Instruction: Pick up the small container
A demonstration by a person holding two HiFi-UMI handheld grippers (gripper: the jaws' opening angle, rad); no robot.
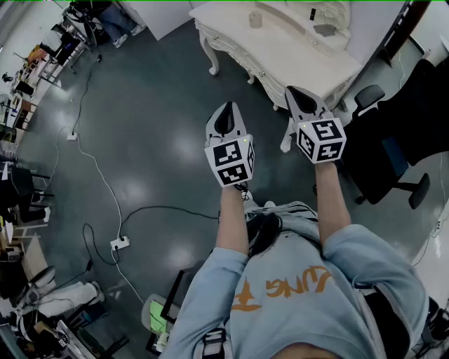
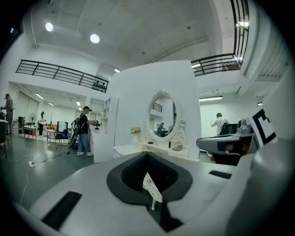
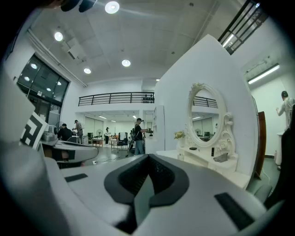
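Observation:
A small beige cylindrical container (image 1: 256, 19) stands on the white dressing table (image 1: 280, 59) at the top of the head view, near a dark grey item (image 1: 324, 29). Both grippers are held up in the air in front of the person, short of the table. The left gripper (image 1: 226, 118) is over the dark floor, and its jaws are shut with nothing held (image 2: 148, 177). The right gripper (image 1: 300, 98) hangs near the table's front edge, also shut and empty (image 3: 145, 177). Both gripper views look toward the table's oval mirror (image 3: 205, 117).
A black office chair (image 1: 393, 158) stands right of the table. Cables and a power strip (image 1: 120, 243) lie on the dark floor at the left. Desks and clutter (image 1: 28, 77) line the left edge. People stand in the background (image 2: 84, 131).

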